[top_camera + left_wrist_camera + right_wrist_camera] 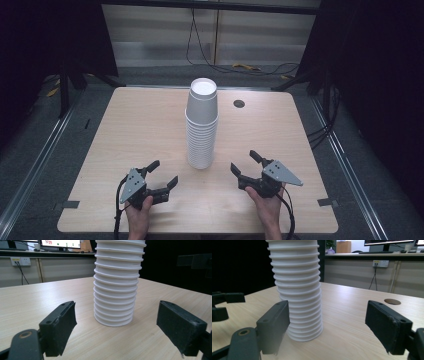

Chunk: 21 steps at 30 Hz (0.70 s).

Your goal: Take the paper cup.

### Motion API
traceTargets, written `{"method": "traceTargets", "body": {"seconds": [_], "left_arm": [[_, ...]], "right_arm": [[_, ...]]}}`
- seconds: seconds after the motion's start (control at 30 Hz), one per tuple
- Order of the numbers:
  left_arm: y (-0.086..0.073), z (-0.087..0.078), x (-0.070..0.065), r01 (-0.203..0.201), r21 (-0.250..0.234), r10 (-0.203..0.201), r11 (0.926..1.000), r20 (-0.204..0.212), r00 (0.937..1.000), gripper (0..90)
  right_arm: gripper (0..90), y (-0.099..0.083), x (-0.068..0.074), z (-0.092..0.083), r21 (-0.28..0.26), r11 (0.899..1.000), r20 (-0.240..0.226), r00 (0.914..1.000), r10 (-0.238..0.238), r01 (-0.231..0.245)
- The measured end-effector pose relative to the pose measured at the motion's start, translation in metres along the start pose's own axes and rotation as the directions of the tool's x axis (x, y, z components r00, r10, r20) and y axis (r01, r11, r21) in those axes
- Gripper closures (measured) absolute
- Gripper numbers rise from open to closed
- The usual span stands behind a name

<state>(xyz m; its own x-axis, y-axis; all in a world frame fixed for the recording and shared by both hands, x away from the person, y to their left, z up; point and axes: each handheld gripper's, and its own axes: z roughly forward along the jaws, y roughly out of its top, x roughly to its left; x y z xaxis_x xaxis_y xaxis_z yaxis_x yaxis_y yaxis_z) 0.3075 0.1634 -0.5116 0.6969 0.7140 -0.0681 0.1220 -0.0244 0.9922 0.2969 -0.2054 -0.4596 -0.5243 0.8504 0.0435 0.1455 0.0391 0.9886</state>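
Observation:
A tall stack of white paper cups (202, 125) stands upside down near the middle of the wooden table (140, 125). My left gripper (163, 173) rests low at the front left of the stack, open and holding nothing. My right gripper (243, 163) sits at the front right, also open and holding nothing. In the left gripper view the ribbed stack of cups (116, 282) rises between and beyond the two jaws of my left gripper (123, 323). In the right gripper view the stack of cups (298, 290) stands just behind the left jaw of my right gripper (332, 325).
A round cable hole (239, 104) lies in the table behind the stack to the right. Cables (235, 65) trail on the floor beyond the far edge. Black frame posts stand at both sides. The other gripper (223, 305) shows at the left edge of the right gripper view.

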Motion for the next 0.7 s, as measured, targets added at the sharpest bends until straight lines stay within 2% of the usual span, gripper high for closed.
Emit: {"method": "traceTargets", "body": {"seconds": [0.17, 0.2, 0.37, 0.5, 0.7], "left_arm": [[0.000, 0.000, 0.000, 0.004, 0.002, -0.004, 1.0000, 0.000, 1.0000, 15.8], [0.000, 0.000, 0.000, -0.001, 0.002, 0.001, 1.0000, -0.008, 1.0000, 15.8], [0.000, 0.000, 0.000, 0.000, 0.001, 0.000, 1.0000, -0.007, 1.0000, 15.7], [0.000, 0.000, 0.000, 0.002, -0.002, -0.002, 1.0000, 0.004, 1.0000, 15.7], [0.000, 0.000, -0.001, -0.002, -0.003, 0.002, 1.0000, 0.005, 1.0000, 15.7]], "right_arm": [[16.2, 0.007, 0.000, 0.002, -0.006, 1.000, -0.013, 0.9999, 0.010, -0.010], [16.1, 0.011, 0.000, 0.003, -0.001, 1.000, -0.032, 0.9993, 0.017, -0.017], [16.1, 0.022, -0.002, 0.005, 0.004, 1.000, -0.067, 0.9973, 0.029, -0.029], [16.1, 0.029, -0.003, 0.008, 0.025, 0.999, -0.097, 0.9946, 0.038, -0.036], [16.1, 0.041, -0.001, 0.012, 0.036, 0.999, -0.133, 0.9905, 0.033, -0.028]]}}
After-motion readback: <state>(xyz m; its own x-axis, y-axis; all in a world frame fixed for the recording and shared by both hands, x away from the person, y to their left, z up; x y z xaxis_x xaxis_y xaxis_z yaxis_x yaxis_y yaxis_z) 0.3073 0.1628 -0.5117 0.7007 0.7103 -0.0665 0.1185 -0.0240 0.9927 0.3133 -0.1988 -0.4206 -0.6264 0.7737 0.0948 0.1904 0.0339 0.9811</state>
